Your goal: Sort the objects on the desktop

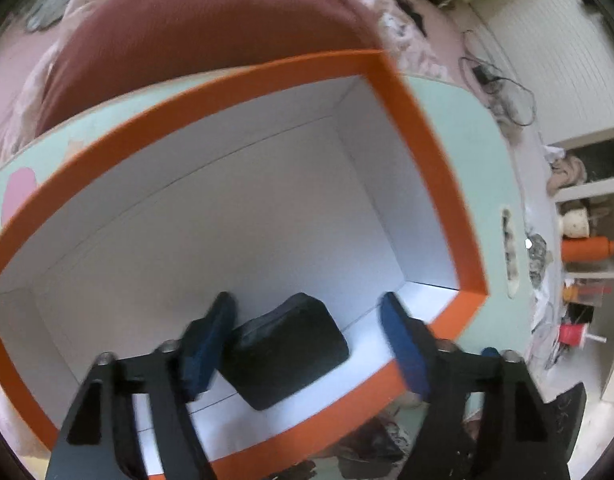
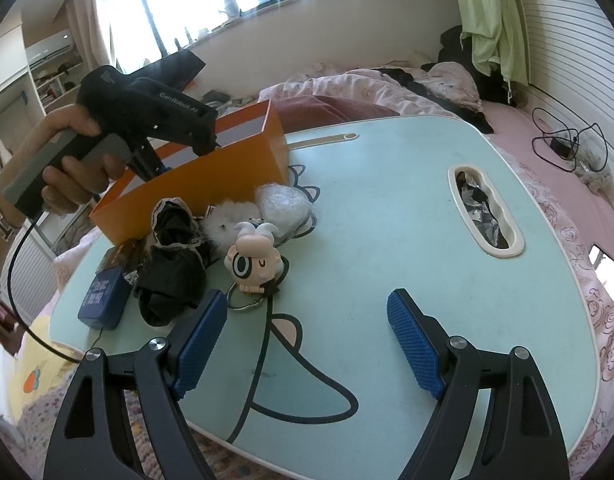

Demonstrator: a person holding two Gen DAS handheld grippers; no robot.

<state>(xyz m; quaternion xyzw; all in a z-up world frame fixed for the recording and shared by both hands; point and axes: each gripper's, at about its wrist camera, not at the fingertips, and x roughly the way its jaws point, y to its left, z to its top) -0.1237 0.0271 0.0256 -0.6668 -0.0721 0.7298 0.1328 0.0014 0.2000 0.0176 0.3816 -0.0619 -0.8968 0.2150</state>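
The left hand-held gripper [image 1: 307, 344] is reaching down into an orange box [image 1: 439, 184] with a white interior, which is sitting on a pale mint-green worktop [image 2: 387, 208]. Its blue-padded fingers are spread wide and gripping nothing. A small black rectangular case [image 1: 287, 356] is lying on the box floor between them, tilted, just beside the finger on the left of the view; whether it is touching that pad is unclear.

The right hand-held gripper [image 2: 307, 336] is hovering above the worktop, its fingers also standing wide apart and empty. From this view, a hand [image 2: 63, 168] is holding the left tool over the box [image 2: 211, 176]. Just in front of the box, a cluster of things is waiting on the worktop: a cartoon sheep keychain [image 2: 253, 260], a white fluffy pompom [image 2: 227, 222], a wad of bubble wrap [image 2: 283, 206], a bundle of black cloth with lace trim [image 2: 171, 264], and a blue pouch [image 2: 103, 298] near the worktop's edge. The worktop is resting over a bed with a pink floral quilt [image 2: 387, 88].
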